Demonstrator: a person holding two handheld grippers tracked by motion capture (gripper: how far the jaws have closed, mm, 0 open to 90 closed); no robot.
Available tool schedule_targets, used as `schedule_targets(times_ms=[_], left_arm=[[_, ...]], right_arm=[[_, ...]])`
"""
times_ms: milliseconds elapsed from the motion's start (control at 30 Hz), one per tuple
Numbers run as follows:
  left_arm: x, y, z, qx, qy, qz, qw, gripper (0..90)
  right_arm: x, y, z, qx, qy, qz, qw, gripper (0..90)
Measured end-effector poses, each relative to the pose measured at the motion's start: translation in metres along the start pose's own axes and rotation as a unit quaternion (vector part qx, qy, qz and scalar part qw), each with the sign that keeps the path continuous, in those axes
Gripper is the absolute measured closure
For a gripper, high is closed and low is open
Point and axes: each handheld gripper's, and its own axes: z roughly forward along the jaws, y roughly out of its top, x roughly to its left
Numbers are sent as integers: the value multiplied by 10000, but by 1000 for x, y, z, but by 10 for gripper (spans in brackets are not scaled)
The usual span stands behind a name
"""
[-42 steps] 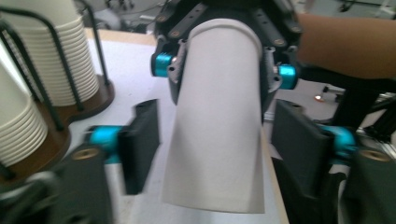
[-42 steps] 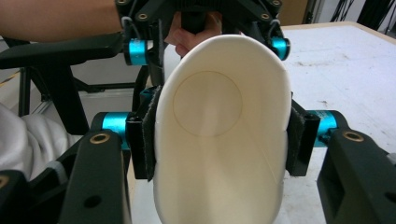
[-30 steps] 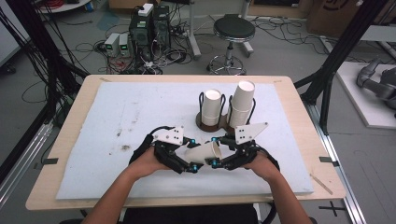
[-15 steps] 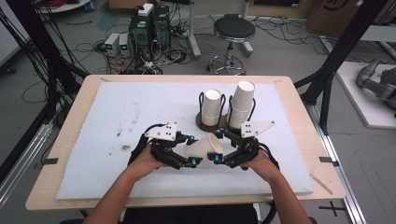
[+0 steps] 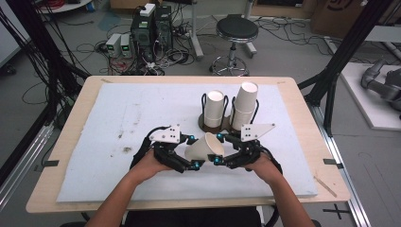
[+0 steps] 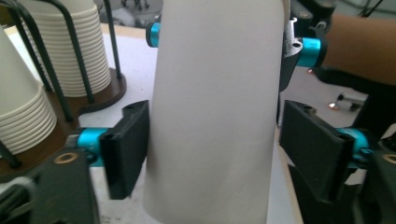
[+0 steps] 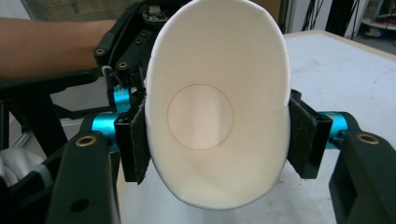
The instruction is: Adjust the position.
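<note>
Squeezing the paper cup (image 7: 215, 107) at its mouth between my right gripper (image 7: 219, 135) pads, with my left gripper (image 6: 219, 154) just opening around its base, one pad off it, I judge that harder pressure could crumple the rim.

A wooden table (image 5: 302, 142) covered by a white mat (image 5: 118, 123) is set on a grey floor (image 5: 293, 52). Beyond it, a black stool (image 5: 233, 30) and computer boxes (image 5: 151, 23) are seen among loose cables (image 5: 94, 47). Black frame posts (image 5: 347, 52) are placed at the right.
</note>
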Motion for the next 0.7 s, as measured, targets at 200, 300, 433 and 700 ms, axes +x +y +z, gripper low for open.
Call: schedule_targets(times_ms=[200, 300, 433, 700], left_arm=[[0, 0, 3, 119, 33, 130, 9998, 294], [0, -1, 3, 145, 25, 181, 9997, 306], [0, -1, 4, 168, -17, 205, 9996, 333], [0, -1, 2, -9, -37, 186, 9998, 356]], right_arm=[[1, 1, 1, 77, 47, -43, 10000, 361], [1, 0, 2, 91, 34, -34, 9999, 362], [0, 0, 2, 101, 31, 11, 9999, 365], [0, 1, 3, -122, 61, 248, 9996, 275]])
